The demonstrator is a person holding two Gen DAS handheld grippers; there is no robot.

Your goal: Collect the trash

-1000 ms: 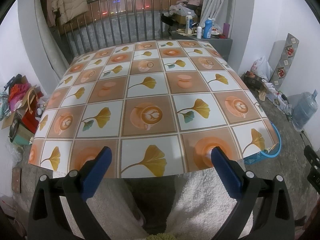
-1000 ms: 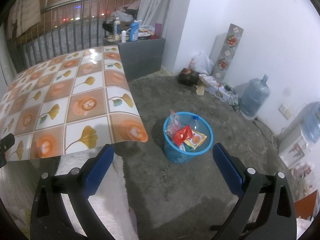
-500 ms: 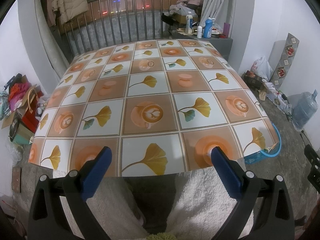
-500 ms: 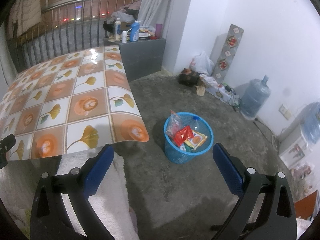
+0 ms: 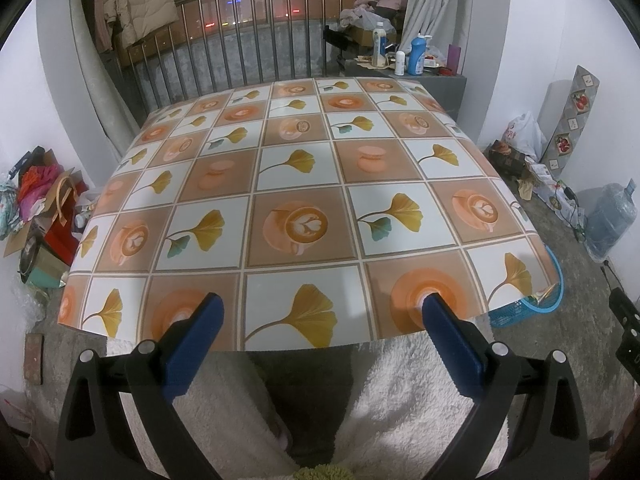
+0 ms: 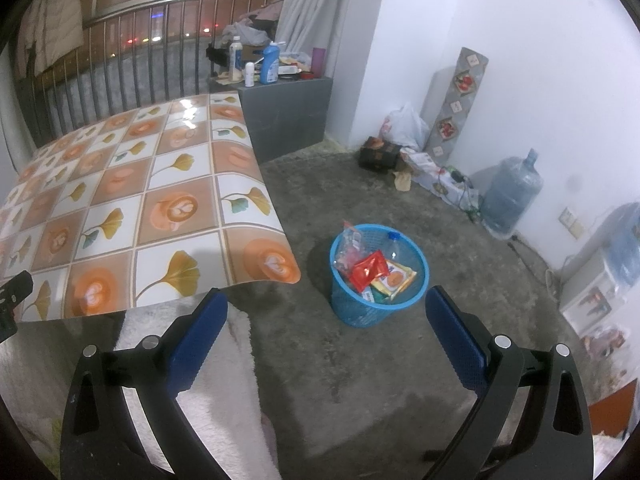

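A blue mesh basket (image 6: 378,304) stands on the concrete floor to the right of the table. It holds a red wrapper (image 6: 369,269), a yellow-and-orange packet (image 6: 394,278), a clear bag and a plastic bottle (image 6: 394,245). My right gripper (image 6: 326,328) hangs open in front of and above the basket, with nothing between its blue pads. My left gripper (image 5: 320,334) is open too, at the near edge of the table (image 5: 304,184) with its leaf-and-coffee patterned cloth. In the left wrist view only the basket's rim (image 5: 558,280) shows past the table's right corner.
A person's fluffy white-clad legs (image 5: 240,392) sit below the table's near edge. A grey cabinet (image 6: 288,116) with bottles stands at the back, with a metal railing behind it. A water jug (image 6: 510,196), bags and boxes line the right wall. Clutter (image 5: 36,216) lies on the floor at the left.
Almost nothing differs; both views drift very slightly. Both grippers stay open and hold nothing.
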